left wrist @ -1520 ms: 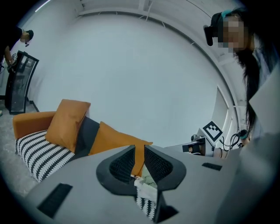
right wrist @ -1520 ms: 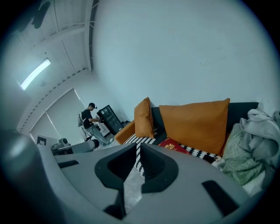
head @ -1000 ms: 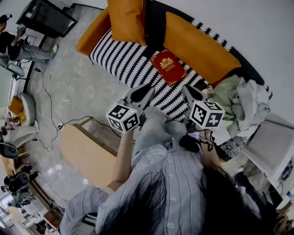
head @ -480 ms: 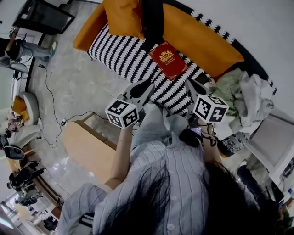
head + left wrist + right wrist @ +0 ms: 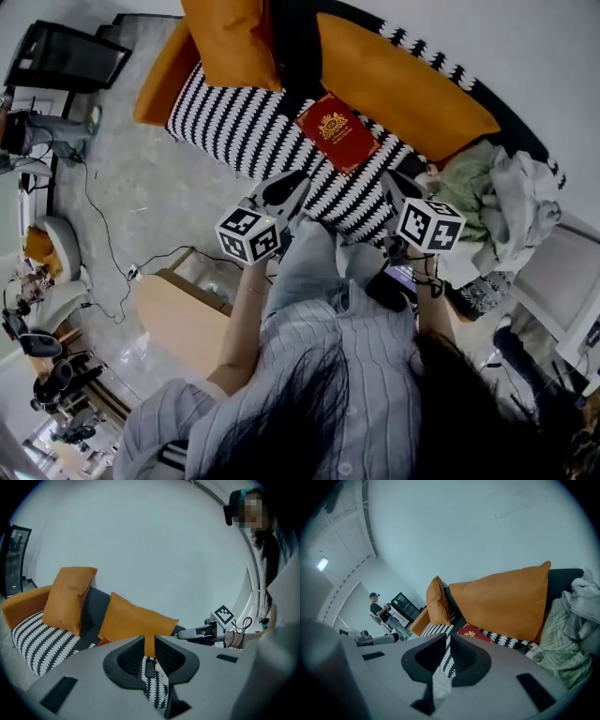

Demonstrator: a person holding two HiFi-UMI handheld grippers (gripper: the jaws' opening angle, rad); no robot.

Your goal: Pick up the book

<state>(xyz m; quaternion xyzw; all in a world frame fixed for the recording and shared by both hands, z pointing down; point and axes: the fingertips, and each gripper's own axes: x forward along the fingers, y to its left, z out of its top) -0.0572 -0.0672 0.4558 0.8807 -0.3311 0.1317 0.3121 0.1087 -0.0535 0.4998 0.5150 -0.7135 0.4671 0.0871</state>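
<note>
Pale polished floor, and on it a sofa with black-and-white zigzag seat fabric and plump orange cushions. Near the seat's front edge, left gripper and right gripper, matte grey, jaws closed together, gripping and touching nothing. Flat red book with gold emblem lying on the seat beyond both tips, near the cushions.

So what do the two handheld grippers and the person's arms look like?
The left gripper and right gripper are grey plastic wedges with black ribbed pads, each carrying a white cube printed with black square markers. By the right one loop thin black cables. The person wears a pale grey-blue pinstriped shirt.
</note>
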